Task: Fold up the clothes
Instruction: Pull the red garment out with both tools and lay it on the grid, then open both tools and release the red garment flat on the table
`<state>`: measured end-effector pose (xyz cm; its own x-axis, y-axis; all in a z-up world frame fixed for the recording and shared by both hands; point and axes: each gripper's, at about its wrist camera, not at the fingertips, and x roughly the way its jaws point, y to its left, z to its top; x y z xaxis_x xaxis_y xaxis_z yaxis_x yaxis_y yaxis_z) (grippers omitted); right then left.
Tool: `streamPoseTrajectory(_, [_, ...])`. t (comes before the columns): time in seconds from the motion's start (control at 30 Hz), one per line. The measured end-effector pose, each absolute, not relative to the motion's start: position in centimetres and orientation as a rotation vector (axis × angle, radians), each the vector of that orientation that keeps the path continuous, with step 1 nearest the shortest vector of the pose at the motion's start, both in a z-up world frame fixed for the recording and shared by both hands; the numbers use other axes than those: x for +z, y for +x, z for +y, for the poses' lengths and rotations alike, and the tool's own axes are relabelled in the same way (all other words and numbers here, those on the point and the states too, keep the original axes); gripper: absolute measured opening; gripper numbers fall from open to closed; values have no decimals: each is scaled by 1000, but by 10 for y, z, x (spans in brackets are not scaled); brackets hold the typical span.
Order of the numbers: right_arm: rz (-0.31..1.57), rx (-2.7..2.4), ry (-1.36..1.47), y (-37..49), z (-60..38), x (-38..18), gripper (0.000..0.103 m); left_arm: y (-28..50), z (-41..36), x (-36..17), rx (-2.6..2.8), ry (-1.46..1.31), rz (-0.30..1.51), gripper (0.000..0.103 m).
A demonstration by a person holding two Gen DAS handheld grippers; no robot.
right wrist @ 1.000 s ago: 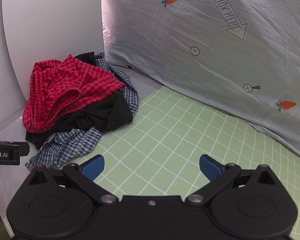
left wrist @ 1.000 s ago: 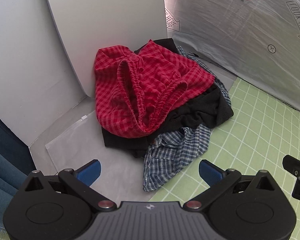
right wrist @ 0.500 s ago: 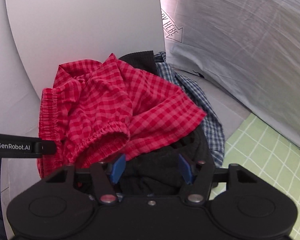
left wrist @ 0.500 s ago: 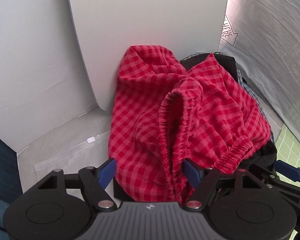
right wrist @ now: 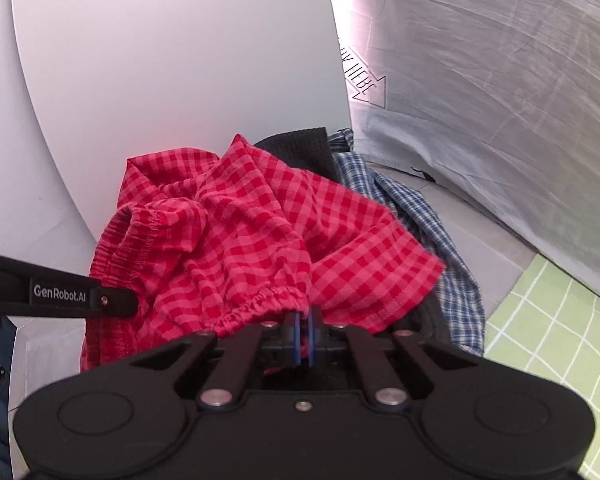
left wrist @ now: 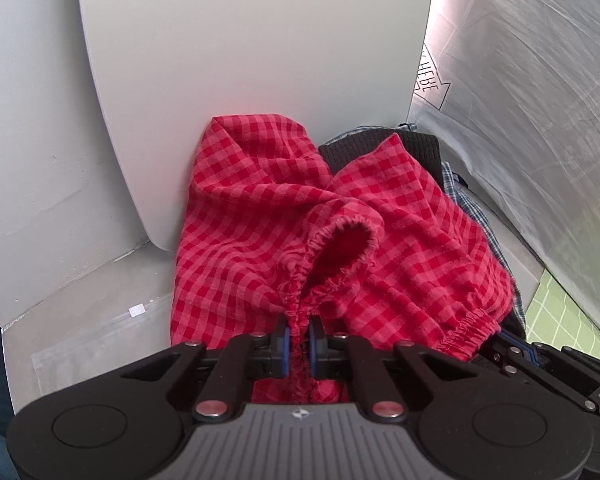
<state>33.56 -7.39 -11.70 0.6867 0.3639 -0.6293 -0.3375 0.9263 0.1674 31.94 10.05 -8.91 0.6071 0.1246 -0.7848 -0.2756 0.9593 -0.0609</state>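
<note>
Left gripper (left wrist: 299, 340): jaws pinching the gathered elastic waistband of the red checked shorts (left wrist: 260, 220). Right gripper (right wrist: 305, 334): jaws clamping the same waistband further along. Shorts are lying atop a pile: black garment (right wrist: 300, 148) at 12 o'clock, blue plaid shirt (right wrist: 432, 232) trailing toward 3 o'clock, green grid mat (right wrist: 560, 332) beyond.

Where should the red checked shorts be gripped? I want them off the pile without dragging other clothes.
By the gathered elastic waistband, from the near side, where left gripper and right gripper pinch the red checked shorts. That thick hem faces the grippers, atop the black garment.
</note>
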Motion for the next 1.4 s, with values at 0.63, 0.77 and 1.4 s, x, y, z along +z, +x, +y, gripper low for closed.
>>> streamPoseTrajectory(0.63, [706, -314, 167, 61, -316, -96, 4, 140, -105, -79, -370, -68, 967, 9])
streamPoseTrajectory(0.77, [765, -468, 213, -27, -372, -108, 4, 72, -170, -97, -509, 6, 1048, 10])
streamPoseTrajectory(1.4, [895, -446, 281, -157, -448, -110, 50, -53, -208, -81, -457, 25, 1128, 27])
